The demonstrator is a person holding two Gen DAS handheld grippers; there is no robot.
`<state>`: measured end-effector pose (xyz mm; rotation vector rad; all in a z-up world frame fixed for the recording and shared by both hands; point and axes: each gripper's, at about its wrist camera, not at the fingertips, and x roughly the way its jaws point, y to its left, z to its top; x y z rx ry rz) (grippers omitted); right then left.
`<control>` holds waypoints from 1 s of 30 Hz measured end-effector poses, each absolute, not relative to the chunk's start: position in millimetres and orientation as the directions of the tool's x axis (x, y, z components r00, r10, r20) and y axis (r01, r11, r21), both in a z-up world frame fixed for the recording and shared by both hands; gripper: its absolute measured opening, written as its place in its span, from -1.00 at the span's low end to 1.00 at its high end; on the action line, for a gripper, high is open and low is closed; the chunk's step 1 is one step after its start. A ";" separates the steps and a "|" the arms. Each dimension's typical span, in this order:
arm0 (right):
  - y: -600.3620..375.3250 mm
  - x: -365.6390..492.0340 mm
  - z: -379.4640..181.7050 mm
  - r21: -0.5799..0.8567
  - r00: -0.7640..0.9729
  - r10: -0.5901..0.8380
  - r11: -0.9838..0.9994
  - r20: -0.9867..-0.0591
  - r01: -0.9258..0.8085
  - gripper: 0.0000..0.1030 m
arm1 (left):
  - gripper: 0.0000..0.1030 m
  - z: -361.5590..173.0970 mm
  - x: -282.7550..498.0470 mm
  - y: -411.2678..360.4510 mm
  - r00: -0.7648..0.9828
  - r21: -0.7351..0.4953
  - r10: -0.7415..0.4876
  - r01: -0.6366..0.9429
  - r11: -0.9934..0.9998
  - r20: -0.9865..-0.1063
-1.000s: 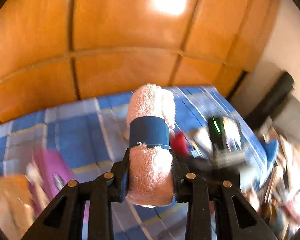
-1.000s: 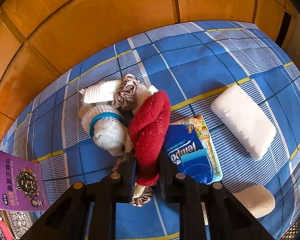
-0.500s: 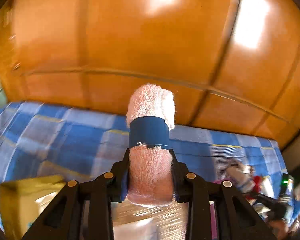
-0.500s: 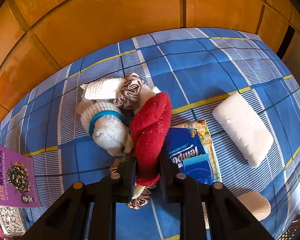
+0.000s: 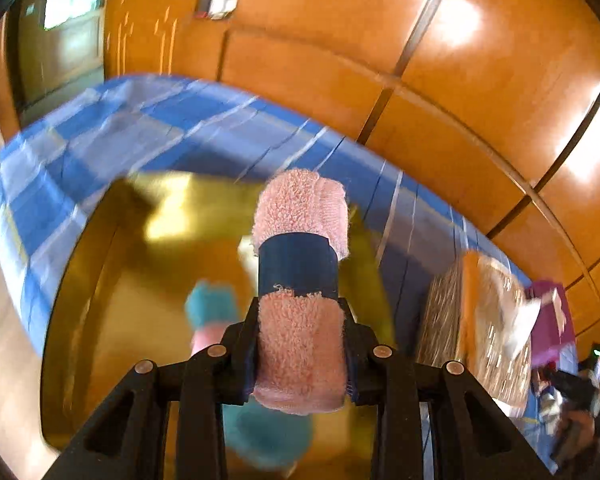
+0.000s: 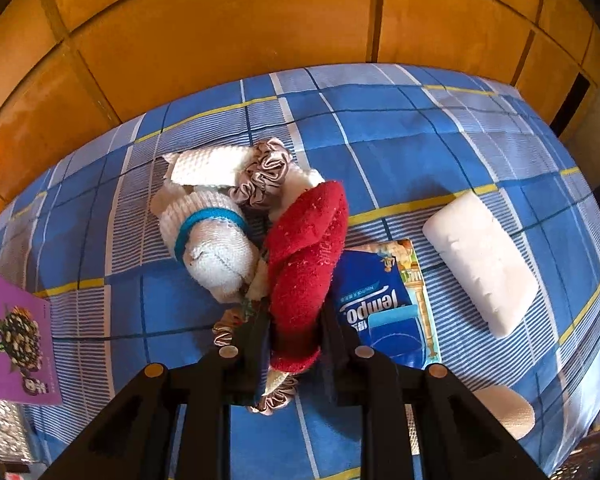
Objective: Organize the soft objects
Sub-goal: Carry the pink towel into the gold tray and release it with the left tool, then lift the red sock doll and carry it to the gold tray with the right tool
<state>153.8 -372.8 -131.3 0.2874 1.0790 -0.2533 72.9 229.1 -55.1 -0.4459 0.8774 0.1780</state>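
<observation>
Left gripper (image 5: 302, 344) clenched on a rolled pink towel (image 5: 302, 280), terry texture, bound at mid-length by a dark blue band (image 5: 298, 266); roll stands upright between the fingers, held above a yellow box (image 5: 112, 280). Box is open-topped, walls glossy; view is motion-blurred. Inside the box: a teal fuzzy item (image 5: 212, 308) with a pink part below it, and a second teal mass (image 5: 268, 436) under the gripper; exact shapes cannot be told. Box sits on a blue checked cloth (image 5: 140, 128). Just right of the box, a tan woven-looking basket (image 5: 488, 328), then a purple packet (image 5: 548, 320), both blurred. Right gripper (image 6: 294, 344) clenched on a red fuzzy sock (image 6: 306, 256), which lies against a pile on the same checked cloth (image 6: 420, 128). Pile: white knit roll with teal band (image 6: 208, 240), a flat white knit piece (image 6: 208, 168), a taupe satin scrunchie (image 6: 266, 176) touching both. A second scrunchie (image 6: 276, 398) shows below the sock. Right of the sock: blue tissue pack (image 6: 376, 308), then a white rectangular pad (image 6: 480, 256), apart. A beige roll (image 6: 508, 412) lies near the lower right edge. Purple packet (image 6: 12, 340) at left edge. Orange wood panelling (image 6: 260, 28) behind.
</observation>
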 end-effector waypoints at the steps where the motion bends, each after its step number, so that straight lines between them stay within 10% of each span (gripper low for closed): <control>1: -369.7 153.9 -131.2 0.089 0.451 -0.076 0.939 -0.889 0.333 -0.59 | -0.35 -62.4 63.4 227.3 0.625 -0.311 -0.042 -0.328 0.892 -0.779; 9: -359.1 153.3 -131.5 0.011 0.458 -0.135 0.953 -0.879 0.303 -0.61 | -0.22 -74.4 47.9 185.1 0.631 -0.378 -0.161 -0.226 0.898 -0.759; 13: -357.9 153.2 -132.4 0.003 0.458 -0.142 0.953 -0.877 0.302 -0.61 | 0.35 -79.5 55.9 171.7 0.614 -0.390 -0.194 -0.202 0.898 -0.765; 30: -358.7 152.1 -128.4 0.007 0.479 -0.153 0.949 -0.864 0.316 -0.65 | 0.52 -57.1 14.7 125.7 0.694 -0.098 -0.005 -0.095 0.991 -0.720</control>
